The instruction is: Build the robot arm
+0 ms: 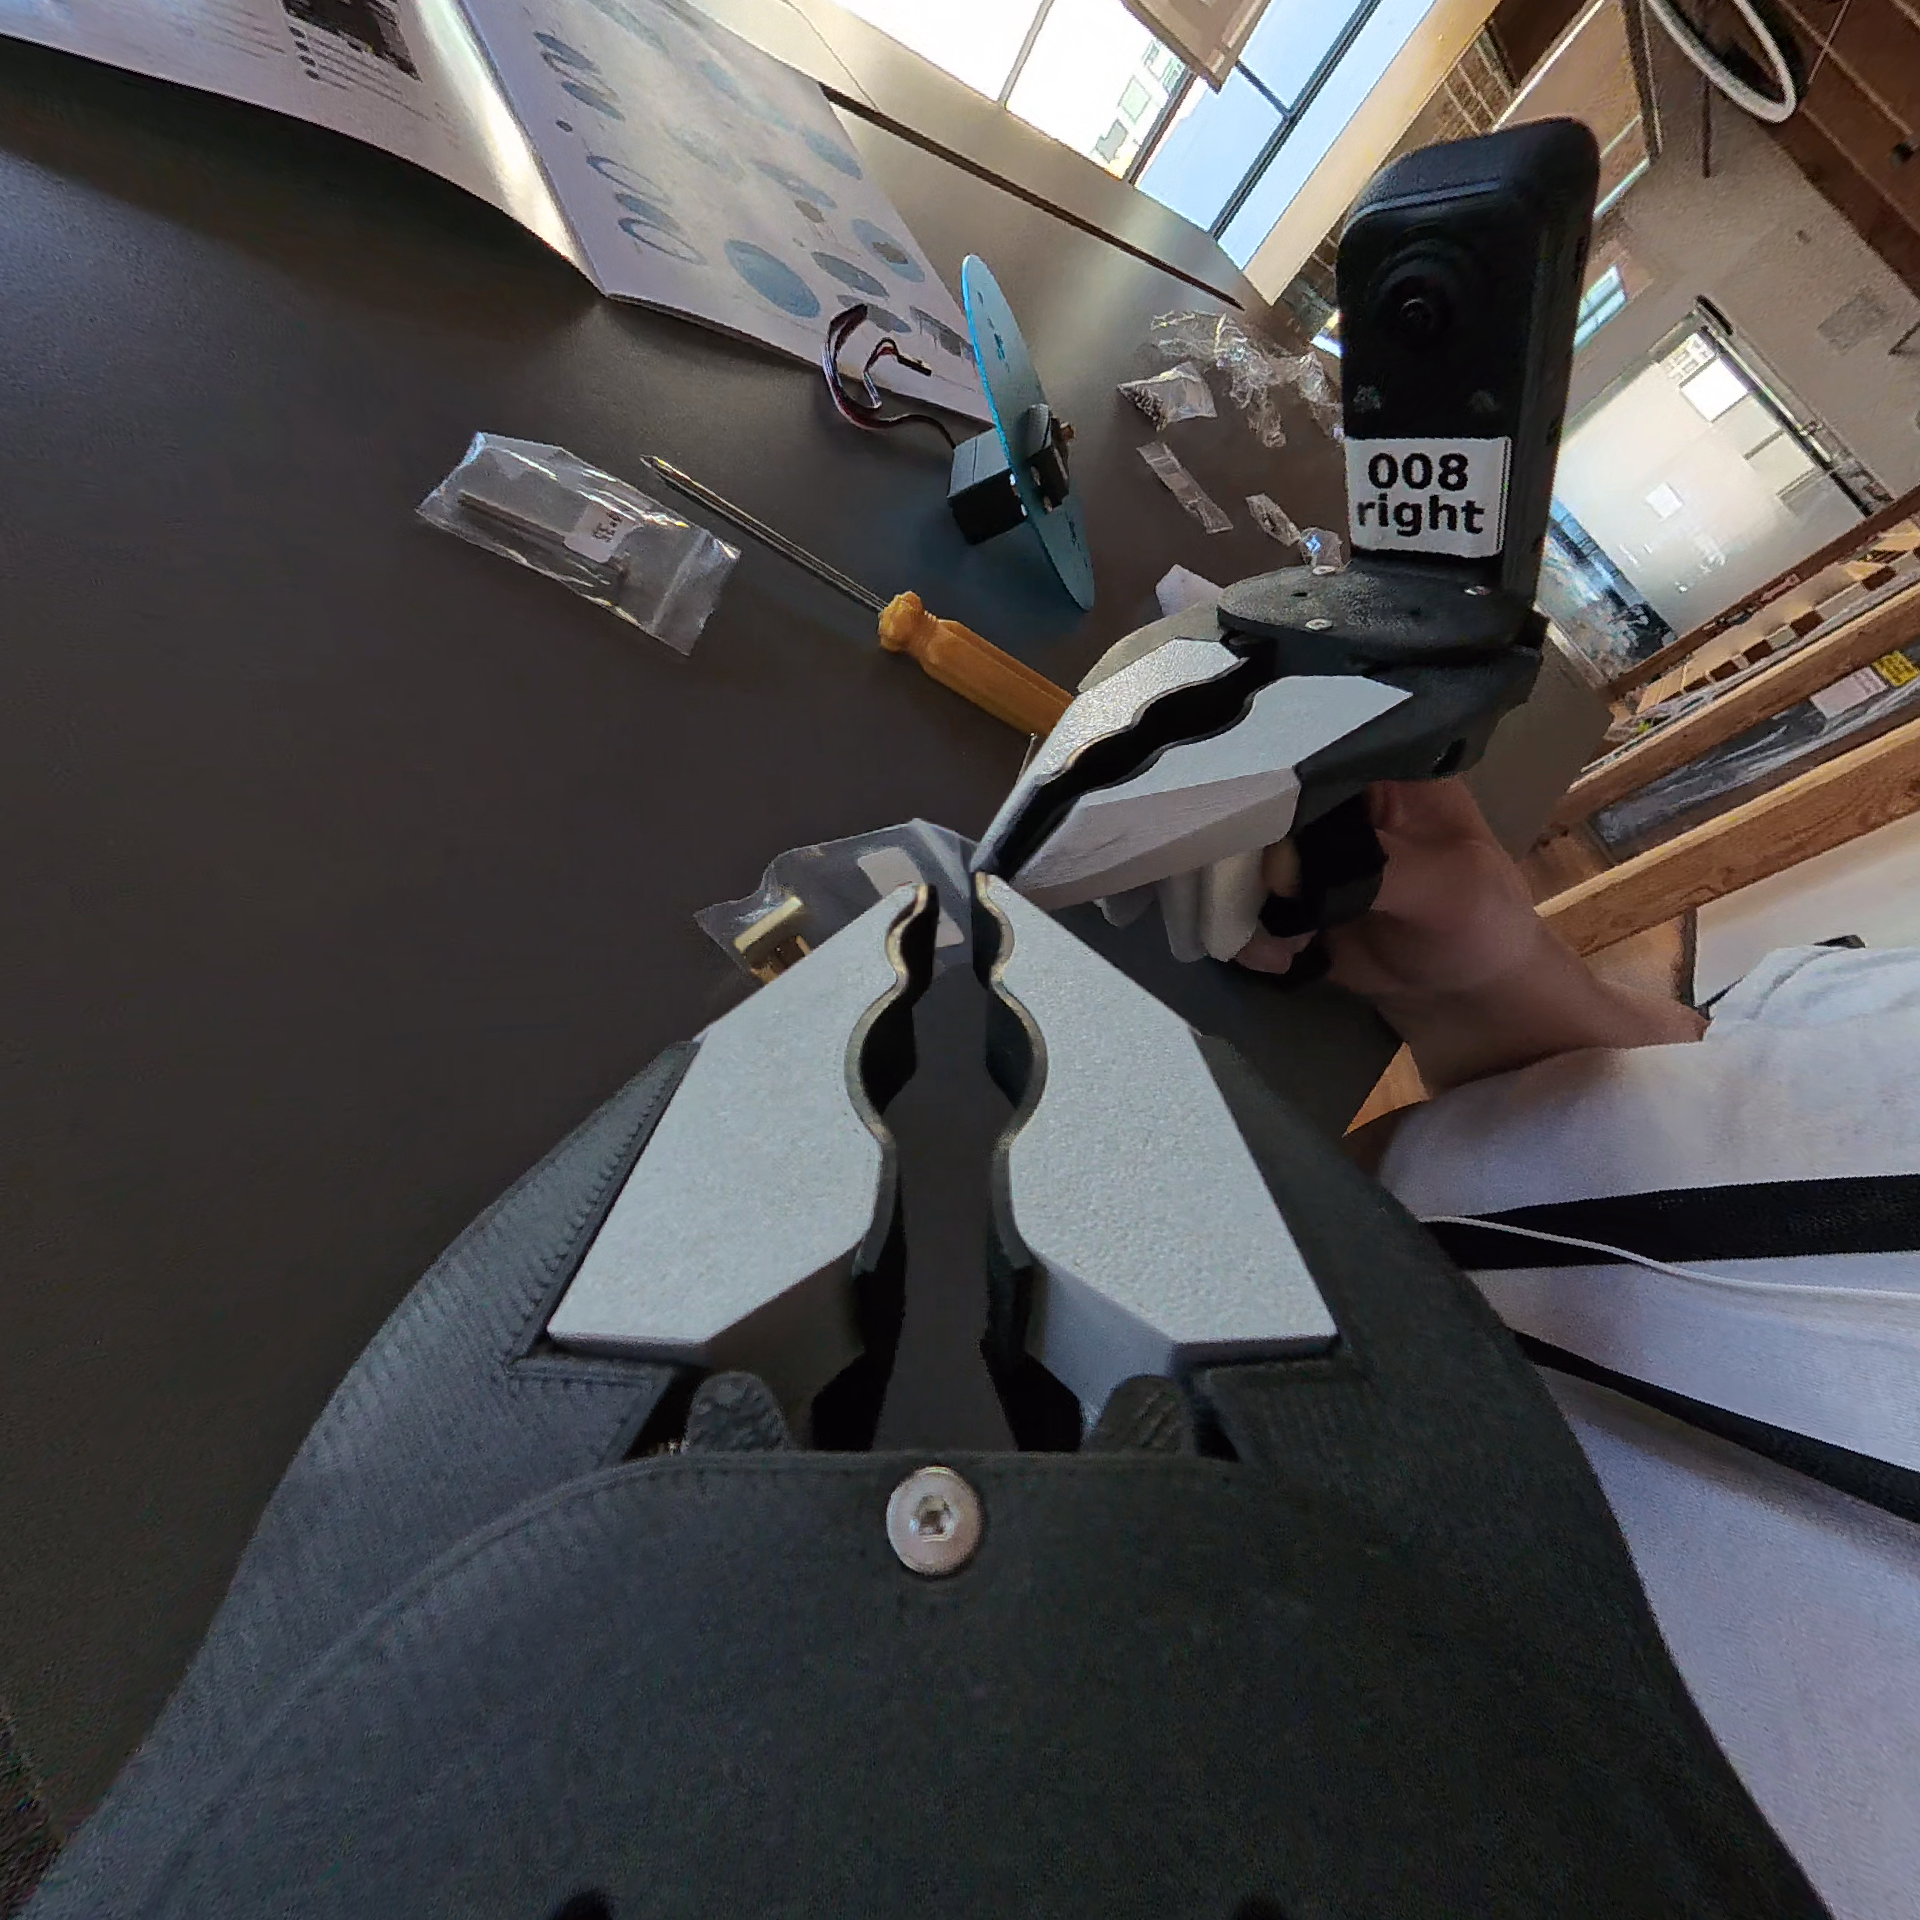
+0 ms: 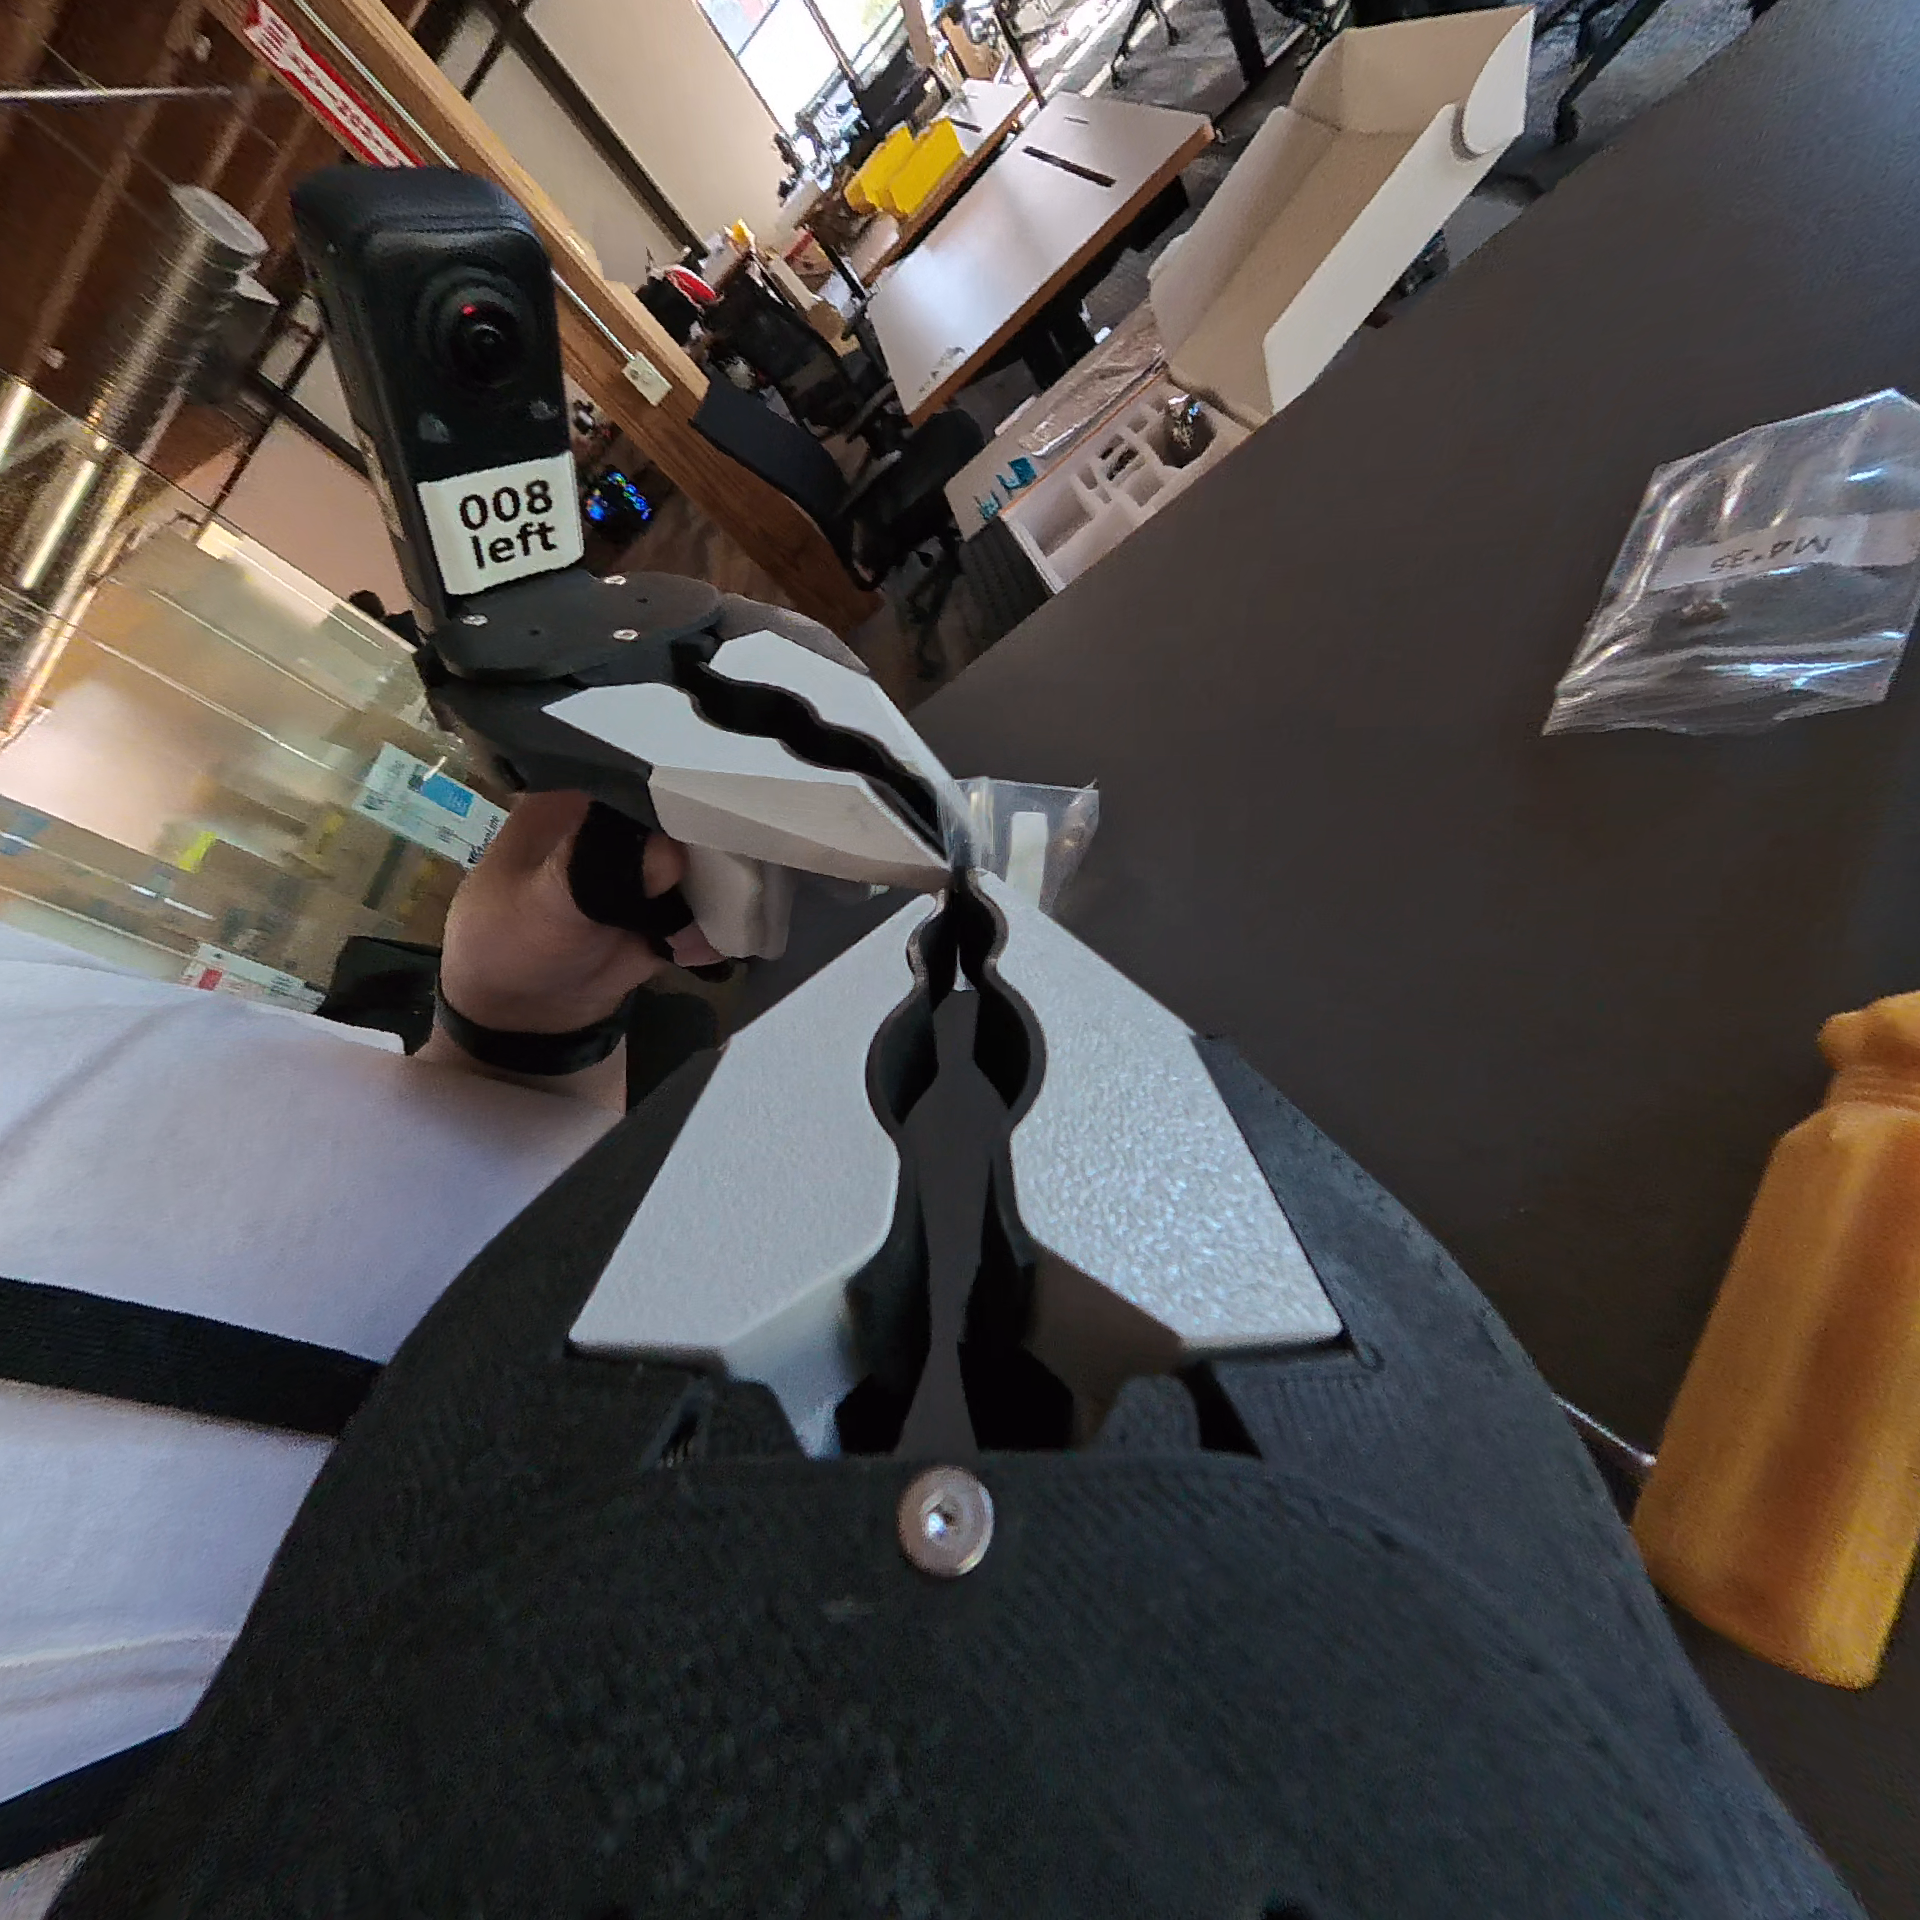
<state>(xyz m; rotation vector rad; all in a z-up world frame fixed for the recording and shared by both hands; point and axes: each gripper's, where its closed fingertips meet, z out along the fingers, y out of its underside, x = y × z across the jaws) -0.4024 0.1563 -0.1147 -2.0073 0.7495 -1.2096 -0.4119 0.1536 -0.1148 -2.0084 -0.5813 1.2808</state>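
Note:
A small clear plastic bag [image 1: 805,896] with a pale part inside is held over the dark table [image 1: 260,779]. My left gripper [image 1: 952,896] is shut on one edge of it, its tips nearly together. My right gripper [image 1: 985,864] comes in from the right, shut on the same bag, its tips touching the left gripper's. In the right wrist view my right gripper [image 2: 962,896] pinches the bag [image 2: 1034,831], and the left gripper [image 2: 948,860] meets it from the left. A person's hand holds each gripper.
An amber-handled screwdriver [image 1: 966,657] lies just beyond the grippers; its handle [image 2: 1787,1351] is close on the right. A bag of hardware [image 1: 582,540] [image 2: 1745,582], a blue disc on a black servo [image 1: 1023,436], a printed sheet [image 1: 675,156], small bags [image 1: 1195,416] and a white box [image 2: 1330,208] lie around. Less than 4 cm separates the two grippers' tips. The amber-handled screwdriver [image 1: 966,657] is about 11 centimeters from both grippers' fingertips.

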